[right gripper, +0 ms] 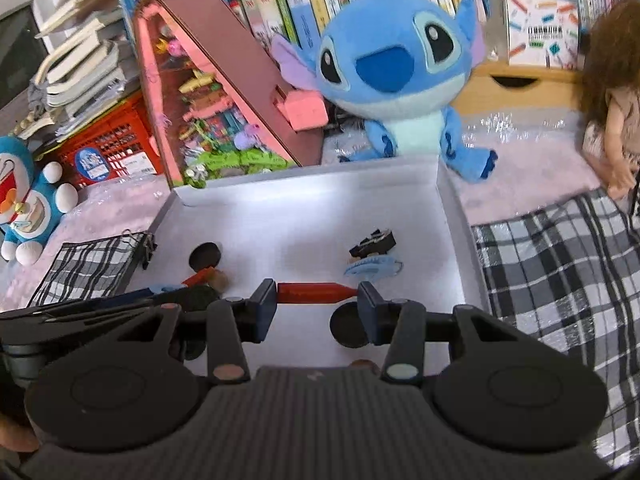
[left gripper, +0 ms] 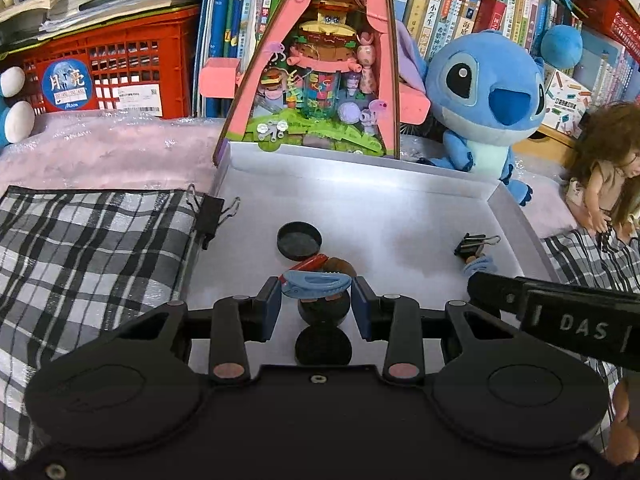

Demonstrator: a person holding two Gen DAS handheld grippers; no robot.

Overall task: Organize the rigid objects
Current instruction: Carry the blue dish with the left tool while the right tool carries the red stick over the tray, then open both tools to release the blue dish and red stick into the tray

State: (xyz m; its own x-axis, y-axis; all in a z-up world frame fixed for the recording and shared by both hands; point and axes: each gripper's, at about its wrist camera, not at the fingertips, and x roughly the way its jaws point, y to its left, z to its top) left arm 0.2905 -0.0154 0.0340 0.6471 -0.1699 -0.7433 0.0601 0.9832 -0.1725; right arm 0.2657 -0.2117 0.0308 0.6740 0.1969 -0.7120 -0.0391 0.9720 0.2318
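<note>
Two black hand-held grippers with blue-padded fingers

Left gripper: smooth black body, two round bosses behind the fingers, copper pivot caps, silver screws at the rear corners. Right gripper: ribbed grey-black centre, one copper cap and one pale, its outer side lettered "DAS" in white.

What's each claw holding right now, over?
Left claw shut on blue hair clip. Right claw shut on red crayon. Both over white tray. Black lids and binder clip lie below.
</note>
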